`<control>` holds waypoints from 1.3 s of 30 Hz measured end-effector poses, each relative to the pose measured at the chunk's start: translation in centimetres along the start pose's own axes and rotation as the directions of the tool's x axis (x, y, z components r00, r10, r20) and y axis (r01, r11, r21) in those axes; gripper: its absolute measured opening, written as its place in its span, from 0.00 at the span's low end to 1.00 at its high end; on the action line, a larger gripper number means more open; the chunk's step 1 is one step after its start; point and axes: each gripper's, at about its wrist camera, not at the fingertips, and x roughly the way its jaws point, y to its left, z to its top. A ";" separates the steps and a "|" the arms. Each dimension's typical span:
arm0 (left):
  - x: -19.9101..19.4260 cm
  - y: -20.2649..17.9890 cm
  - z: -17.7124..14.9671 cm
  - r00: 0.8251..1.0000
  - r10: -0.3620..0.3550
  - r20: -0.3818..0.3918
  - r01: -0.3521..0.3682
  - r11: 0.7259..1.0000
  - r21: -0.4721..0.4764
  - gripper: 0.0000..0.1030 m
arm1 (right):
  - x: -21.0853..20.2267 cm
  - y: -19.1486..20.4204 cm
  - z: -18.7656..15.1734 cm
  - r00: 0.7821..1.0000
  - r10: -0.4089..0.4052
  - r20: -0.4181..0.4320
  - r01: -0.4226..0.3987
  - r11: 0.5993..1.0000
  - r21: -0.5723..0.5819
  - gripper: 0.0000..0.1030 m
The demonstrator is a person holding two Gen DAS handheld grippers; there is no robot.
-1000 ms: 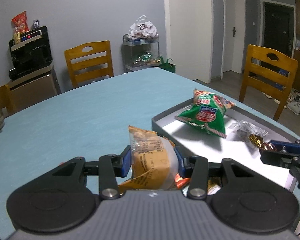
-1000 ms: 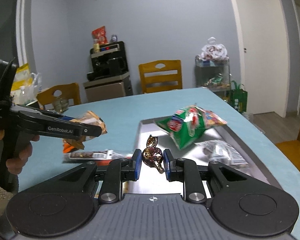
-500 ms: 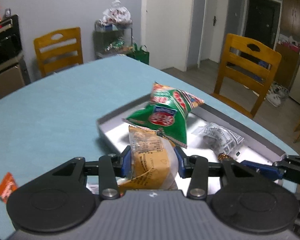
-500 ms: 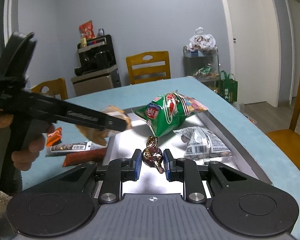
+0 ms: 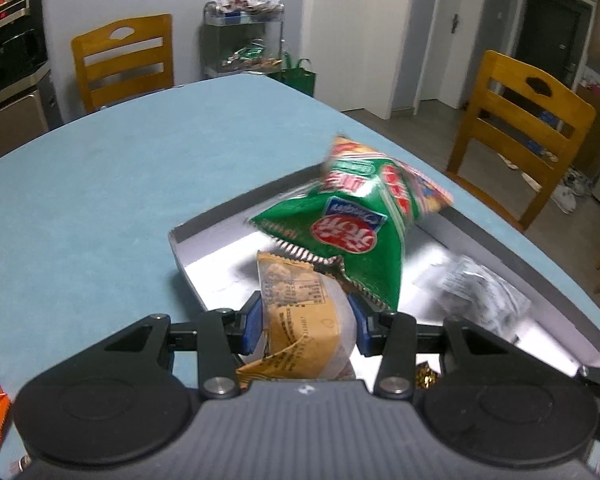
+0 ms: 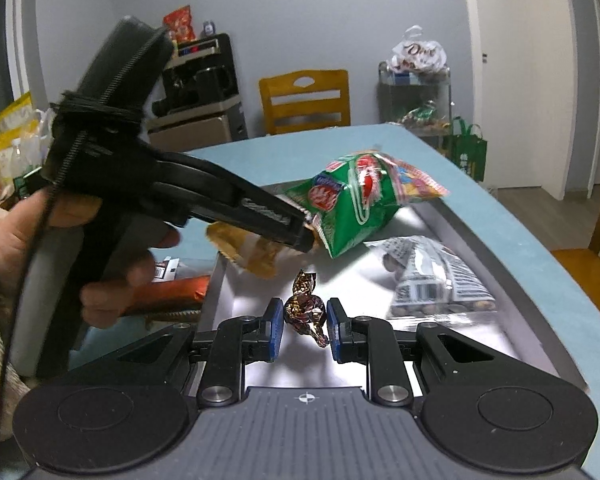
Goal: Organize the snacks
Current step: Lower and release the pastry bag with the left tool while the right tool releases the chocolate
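The tray (image 5: 204, 229) lies on the table (image 5: 120, 184), toward its right side. In the tray, the chip bag (image 6: 356, 196) sits at the far end, the clear packet (image 6: 432, 276) lies to the near right of it, and the wrapped candy (image 6: 306, 308) is nearest, between the fingers of the right gripper (image 6: 303, 330). The left gripper (image 5: 305, 322) holds the biscuit pack (image 5: 300, 316) above the near left part of the tray, just before the chip bag; two bars (image 6: 168, 296) lie on the table left of the tray.

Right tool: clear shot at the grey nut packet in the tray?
Probably not yet. The right tool is shut on a brown candy; the grey nut packet lies unobstructed in the tray, just ahead-right.
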 end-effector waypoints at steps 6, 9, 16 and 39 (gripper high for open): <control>1.5 0.1 0.4 0.998 0.053 0.024 -0.053 0.999 0.005 0.41 | 1.3 1.1 0.8 0.999 -0.035 -0.011 0.035 0.999 -0.020 0.24; 1.8 0.4 0.4 0.997 0.056 0.044 -0.056 0.998 -0.005 0.41 | 1.8 1.6 1.0 0.999 -0.041 -0.004 0.041 0.999 -0.021 0.24; 1.7 0.7 -0.4 0.996 0.033 0.083 -0.032 0.999 -0.021 0.41 | 2.9 2.7 1.3 0.997 -0.076 -0.023 0.075 0.996 -0.049 0.24; 0.6 2.3 -1.5 0.992 -0.055 0.116 0.060 0.997 -0.041 0.42 | 5.2 4.5 2.7 0.978 -0.199 -0.070 0.195 0.979 -0.054 0.25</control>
